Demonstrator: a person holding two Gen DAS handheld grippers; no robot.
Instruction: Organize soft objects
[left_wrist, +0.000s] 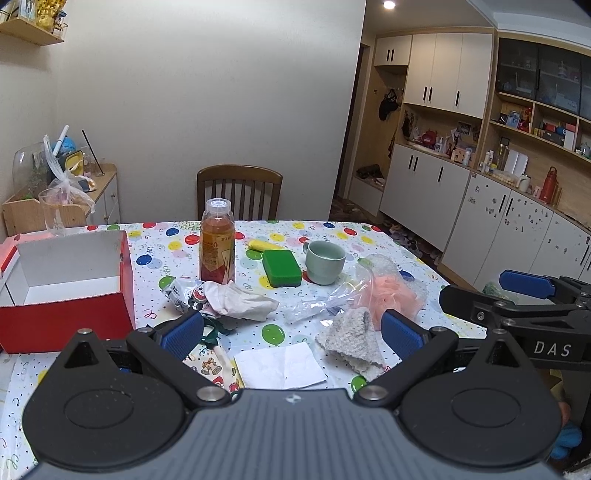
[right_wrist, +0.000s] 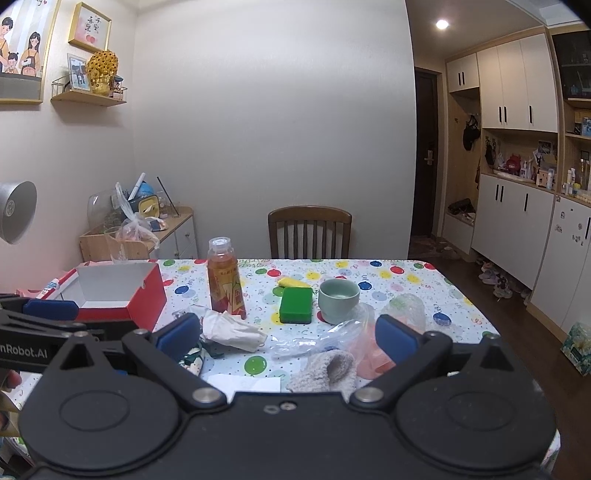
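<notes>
The table (left_wrist: 369, 236) with its balloon cloth is still full of things, so the job looks like it has not really started.

The red box (left_wrist: 66, 314) is the biggest thing on it. It sits at the left side with its lid open, and the part of the inside that shows is bare and white. I think the soft things are meant to go in there.

Just right of the red box stands a bottle (left_wrist: 217, 243) of orange drink. Farther right of the box are a green sponge (left_wrist: 282, 267) with a yellow sponge (left_wrist: 264, 245) behind it, then a pale green cup (left_wrist: 325, 262).

Farther still from the box lies a pink bath puff (left_wrist: 391, 295) partly under a clear plastic bag (left_wrist: 332, 299). In front of the puff is a gray knitted cloth (left_wrist: 351, 336). Near the box's front corner, right by the bottle, is a white cloth (left_wrist: 240, 301) on a printed cloth (left_wrist: 184, 291). A white paper napkin (left_wrist: 280, 365) lies at the near edge.

The left gripper (left_wrist: 291, 332) has its jaws wide apart and holds nothing. The right gripper (right_wrist: 288, 334) is the same, spread wide and empty. Both hover over the near edge.

All the soft things are still out of the box, so all the picking up is left to do.
</notes>
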